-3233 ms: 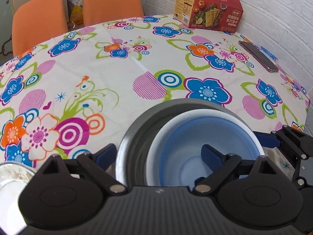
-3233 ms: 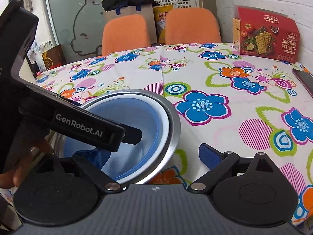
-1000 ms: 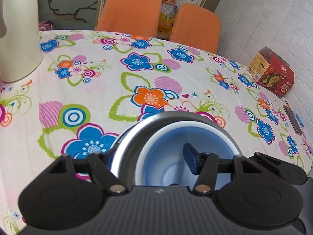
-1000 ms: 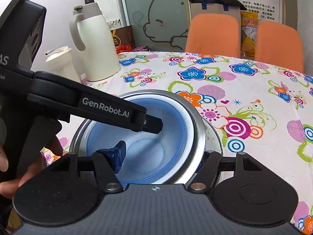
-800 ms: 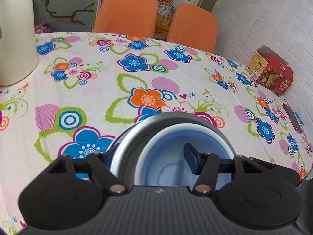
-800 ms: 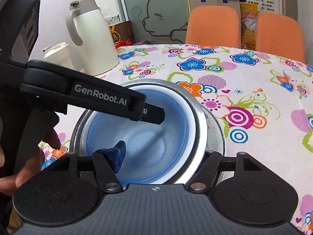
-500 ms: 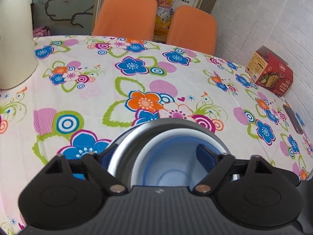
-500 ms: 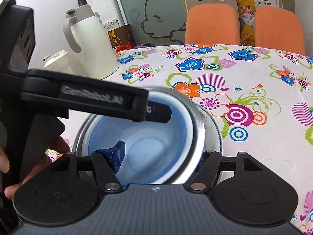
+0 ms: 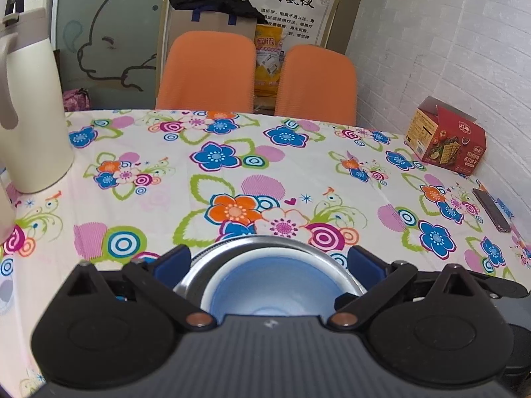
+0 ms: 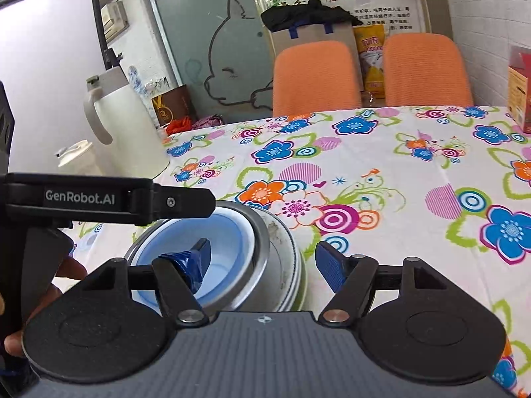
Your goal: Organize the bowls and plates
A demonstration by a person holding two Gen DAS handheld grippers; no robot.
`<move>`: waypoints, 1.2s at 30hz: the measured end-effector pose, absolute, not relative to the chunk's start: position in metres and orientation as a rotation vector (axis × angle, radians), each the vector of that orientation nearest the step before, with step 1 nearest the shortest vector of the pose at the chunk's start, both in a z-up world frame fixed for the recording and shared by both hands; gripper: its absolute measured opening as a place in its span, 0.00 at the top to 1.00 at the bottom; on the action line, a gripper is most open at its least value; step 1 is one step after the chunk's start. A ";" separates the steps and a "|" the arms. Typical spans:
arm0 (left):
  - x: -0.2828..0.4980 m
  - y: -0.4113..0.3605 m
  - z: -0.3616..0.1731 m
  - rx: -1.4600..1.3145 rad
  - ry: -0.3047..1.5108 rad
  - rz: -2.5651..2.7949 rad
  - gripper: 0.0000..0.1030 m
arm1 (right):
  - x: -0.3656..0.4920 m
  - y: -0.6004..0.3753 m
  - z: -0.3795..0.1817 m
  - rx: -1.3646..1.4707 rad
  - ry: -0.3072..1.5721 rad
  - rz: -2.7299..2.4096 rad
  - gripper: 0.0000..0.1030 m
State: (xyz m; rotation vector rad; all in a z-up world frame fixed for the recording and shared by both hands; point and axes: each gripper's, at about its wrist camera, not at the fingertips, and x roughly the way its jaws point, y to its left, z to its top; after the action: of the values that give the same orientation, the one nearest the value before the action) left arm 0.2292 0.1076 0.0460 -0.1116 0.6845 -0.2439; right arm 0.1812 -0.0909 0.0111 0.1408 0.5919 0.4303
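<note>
A blue bowl [image 9: 272, 282] sits nested in a steel bowl [image 9: 265, 242] on the flowered table. In the right wrist view the blue bowl [image 10: 225, 252] and steel bowl [image 10: 262, 252] rest on a stack of soiled plates [image 10: 288, 255]. My left gripper [image 9: 269, 262] is open, with its blue pads wide on either side of the steel bowl and not touching it. My right gripper [image 10: 264, 263] is open too. One of its fingers hangs over the blue bowl's inside and the other stands clear to the right of the plates. The left tool's black side arm [image 10: 99, 199] crosses above the bowls.
A cream thermos jug [image 9: 30, 116] stands at the left edge, with a small white container [image 10: 76, 156] beside it. A red cracker box [image 9: 444, 139] and a dark phone [image 9: 491, 209] lie at the right. Two orange chairs [image 9: 205, 69] stand behind the table. A hand [image 10: 66, 272] holds the left tool.
My left gripper's fingers have spread wide and let go of the steel bowl's rim. The right gripper has drawn back from the rim, and both views have tilted up.
</note>
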 end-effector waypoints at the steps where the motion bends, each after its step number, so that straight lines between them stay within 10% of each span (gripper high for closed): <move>1: 0.226 0.106 0.047 -0.110 0.682 -0.243 0.03 | 0.178 -0.094 0.011 0.145 0.589 0.423 0.46; 36: 0.011 0.029 0.002 -0.014 0.592 -0.099 0.02 | -0.033 -0.190 -0.017 0.237 0.372 0.036 0.43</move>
State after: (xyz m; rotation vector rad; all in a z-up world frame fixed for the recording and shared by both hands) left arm 0.0106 0.0288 0.0022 -0.0139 0.5918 -0.0992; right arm -0.0330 -0.1896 -0.0169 0.2368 0.3715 0.0364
